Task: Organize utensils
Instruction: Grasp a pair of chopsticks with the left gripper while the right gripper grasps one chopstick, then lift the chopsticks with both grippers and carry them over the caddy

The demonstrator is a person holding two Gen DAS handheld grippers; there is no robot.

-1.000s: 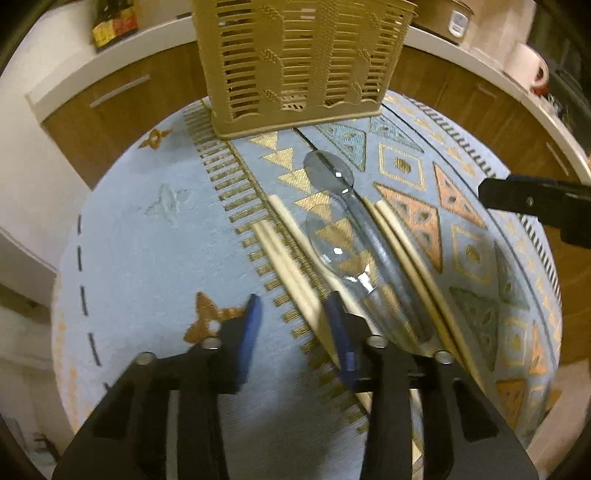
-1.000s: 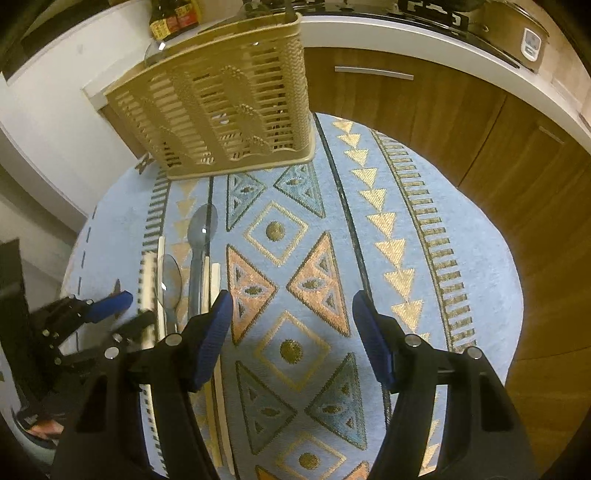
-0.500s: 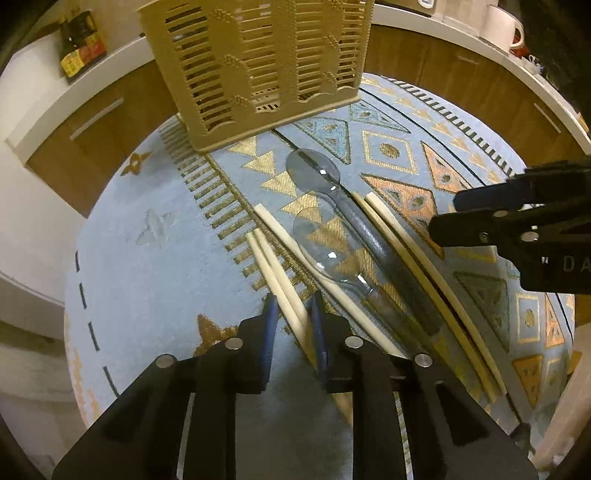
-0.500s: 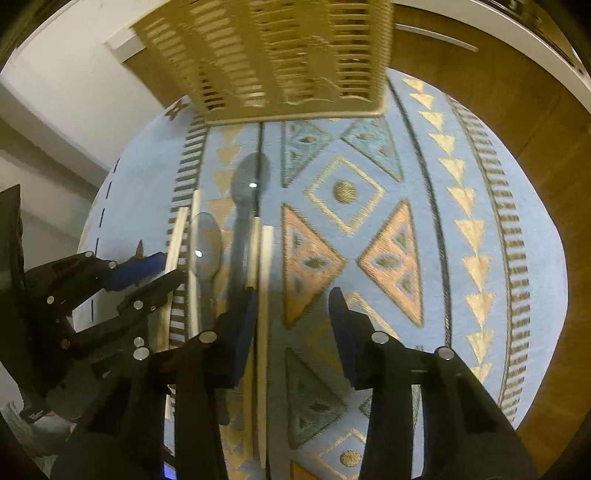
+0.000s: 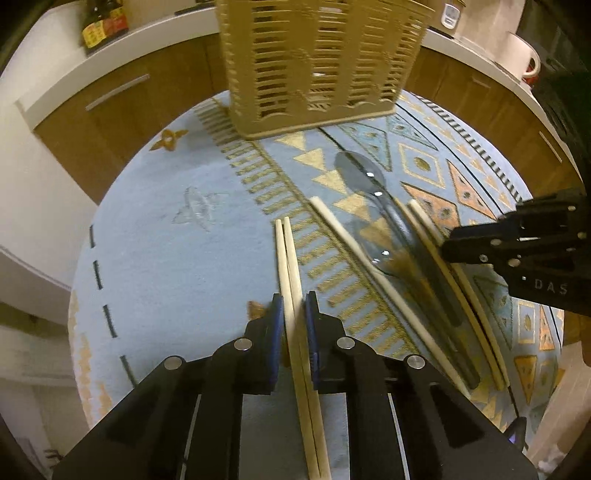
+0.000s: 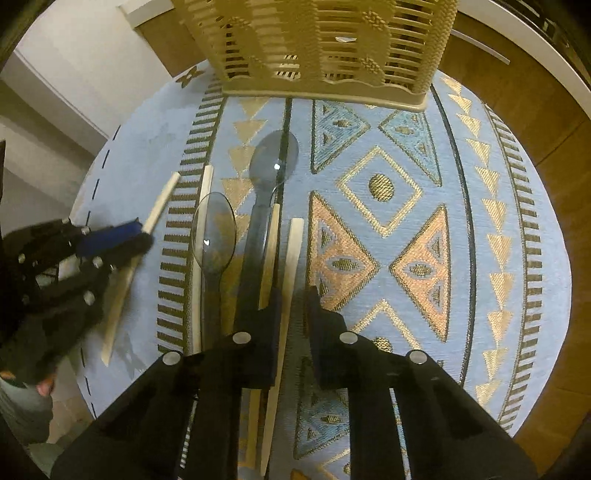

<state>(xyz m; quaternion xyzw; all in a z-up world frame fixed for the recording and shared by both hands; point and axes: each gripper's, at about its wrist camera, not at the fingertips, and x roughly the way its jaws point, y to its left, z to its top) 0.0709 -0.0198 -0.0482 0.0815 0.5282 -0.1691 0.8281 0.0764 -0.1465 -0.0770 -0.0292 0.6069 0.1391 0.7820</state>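
Note:
My left gripper [image 5: 294, 314] is shut on a pair of pale chopsticks [image 5: 286, 254], lifted clear of the cloth; the pair also shows in the right wrist view [image 6: 159, 206]. My right gripper [image 6: 295, 306] has its jaws narrowly apart around one pale chopstick [image 6: 293, 251] that lies on the cloth. A second chopstick [image 6: 271, 240], a dark clear spoon [image 6: 271, 162] and a smaller clear spoon [image 6: 214, 232] lie just left of it. The tan slotted utensil basket [image 5: 317, 62] stands at the far edge, also seen in the right wrist view [image 6: 325, 48].
A round table carries a blue patterned cloth [image 6: 406, 192]. One more chopstick [image 6: 201, 236] lies left of the small spoon. Wooden cabinets and a white counter [image 5: 110, 62] with sauce bottles [image 5: 103, 26] lie behind. A white mug [image 5: 524, 55] stands at the right.
My left gripper closed on the chopstick pair and raised it. My right gripper moved left and down over the right-hand chopsticks and narrowed its jaws.

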